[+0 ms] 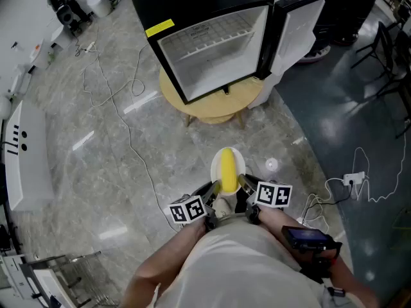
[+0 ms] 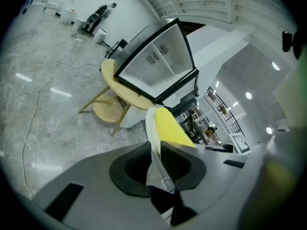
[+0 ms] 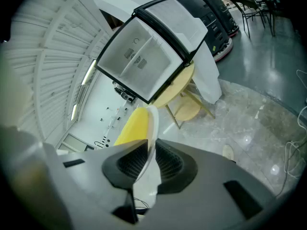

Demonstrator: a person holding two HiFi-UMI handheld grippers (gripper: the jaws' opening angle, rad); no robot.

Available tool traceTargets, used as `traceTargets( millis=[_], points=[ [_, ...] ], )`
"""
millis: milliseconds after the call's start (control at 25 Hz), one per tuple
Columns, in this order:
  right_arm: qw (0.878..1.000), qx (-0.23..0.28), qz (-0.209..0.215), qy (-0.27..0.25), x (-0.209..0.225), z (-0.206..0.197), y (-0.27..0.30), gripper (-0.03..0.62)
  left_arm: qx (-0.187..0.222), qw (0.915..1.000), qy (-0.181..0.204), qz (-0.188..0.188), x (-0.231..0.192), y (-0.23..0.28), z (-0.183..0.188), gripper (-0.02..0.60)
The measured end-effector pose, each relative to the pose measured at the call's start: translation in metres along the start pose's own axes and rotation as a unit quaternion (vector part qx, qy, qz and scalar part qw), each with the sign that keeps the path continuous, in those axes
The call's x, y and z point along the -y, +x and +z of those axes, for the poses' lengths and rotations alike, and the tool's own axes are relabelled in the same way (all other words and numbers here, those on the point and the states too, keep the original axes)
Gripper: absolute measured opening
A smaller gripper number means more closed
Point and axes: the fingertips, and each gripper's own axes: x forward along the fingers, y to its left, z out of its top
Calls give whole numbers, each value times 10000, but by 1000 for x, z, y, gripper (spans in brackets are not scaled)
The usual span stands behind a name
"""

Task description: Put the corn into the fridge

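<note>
head view, with both gripper views. the corn point(image 1: 227, 170), a yellow cob, lies lengthwise along the middle of a white plate point(image 1: 241, 162), clear of the plate's side rims, its far end pointing toward the fridge. the left gripper point(image 1: 215, 188) is clenched on the near left edge of the plate; in the left gripper view its ribbed pads point(image 2: 139, 164) pinch the thin rim point(image 2: 151, 123) with the corn point(image 2: 170, 126) just beyond. the right gripper point(image 1: 244, 183) is likewise clamped on the near right edge; the right gripper view shows its jaws pressed on the rim point(image 3: 153, 123), the corn point(image 3: 134, 126) to one side. the plate is carried in the air above a marble floor point(image 1: 128, 146). ahead, well apart, the fridge point(image 1: 212, 37) stands on a round wooden table point(image 1: 212, 104), its front near the table's near edge, door point(image 1: 295, 31) swung open to the right, white interior and wire shelf exposed. a cable point(image 1: 122, 127) trails across the floor.
</note>
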Motion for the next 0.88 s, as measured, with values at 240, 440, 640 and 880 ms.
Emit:
traceTargets(
  millis=[240,440,640,880],
  points=[
    [9994,243,-17,-253,-10,-16,-27,57,47,9999,17,-117,14,-20,-19,67],
    [9984,346,45,-434,-22,-6,-15,57,186,9996,217,-74,12,-25,-1,67],
    [9984,292,-71,-470,-13,-4,-29,57,131,9996,246,-82,25,-16,-8,67],
    [9982,443,-103,-383,-8,0,-39,57,-15,9989,448,-115,33,-9,-12,67]
  ],
)
